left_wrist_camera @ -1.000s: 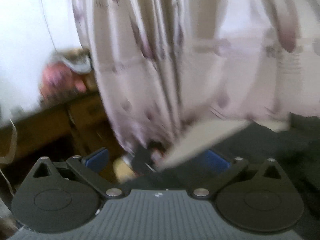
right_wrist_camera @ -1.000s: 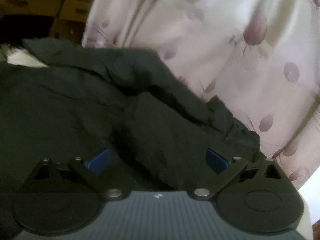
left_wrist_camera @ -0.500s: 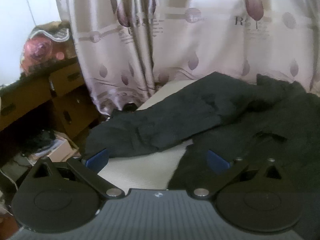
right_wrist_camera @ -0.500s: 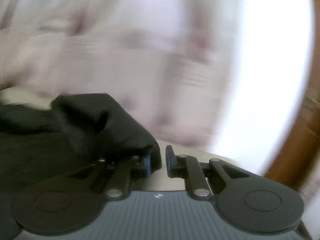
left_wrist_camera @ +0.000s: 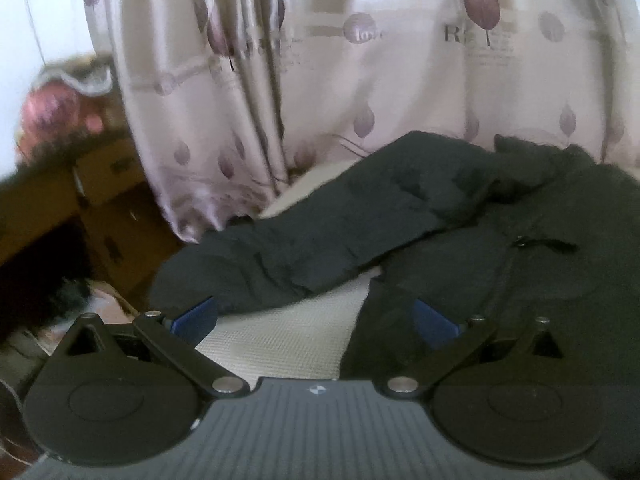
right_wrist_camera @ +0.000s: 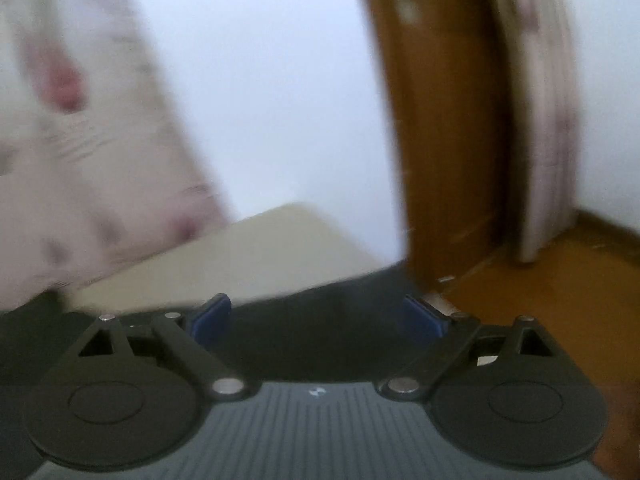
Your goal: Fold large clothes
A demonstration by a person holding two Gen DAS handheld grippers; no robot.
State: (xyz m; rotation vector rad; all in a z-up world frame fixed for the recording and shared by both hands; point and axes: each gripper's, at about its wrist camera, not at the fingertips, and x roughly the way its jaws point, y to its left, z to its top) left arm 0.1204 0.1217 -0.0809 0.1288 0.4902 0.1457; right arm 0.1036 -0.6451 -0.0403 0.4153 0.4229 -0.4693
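**Both grippers wide, jacket below and ahead of the jaws**

Left gripper [left_wrist_camera: 314,320]: jaws stand wide apart, nothing between the pads. Bare pale bed [left_wrist_camera: 280,340] fills the gap. The dark jacket [left_wrist_camera: 500,248] lies spread on the bed: its body sits behind and beside the right-hand finger, partly under it in view; one sleeve [left_wrist_camera: 280,256] runs out ahead of the jaws, across to a point just beyond the left-hand finger. Whether either pad touches cloth cannot be told. Patterned curtain [left_wrist_camera: 360,80] hangs further ahead.

Right gripper [right_wrist_camera: 318,318]: jaws have just been opening and now stand wide; nothing is pinched. Dark jacket cloth [right_wrist_camera: 320,312] shows in the gap, below the fingers; view is blurred, contact unclear. Bed corner [right_wrist_camera: 260,248] lies ahead-left of the jaws, a wooden door frame [right_wrist_camera: 440,140] ahead-right.
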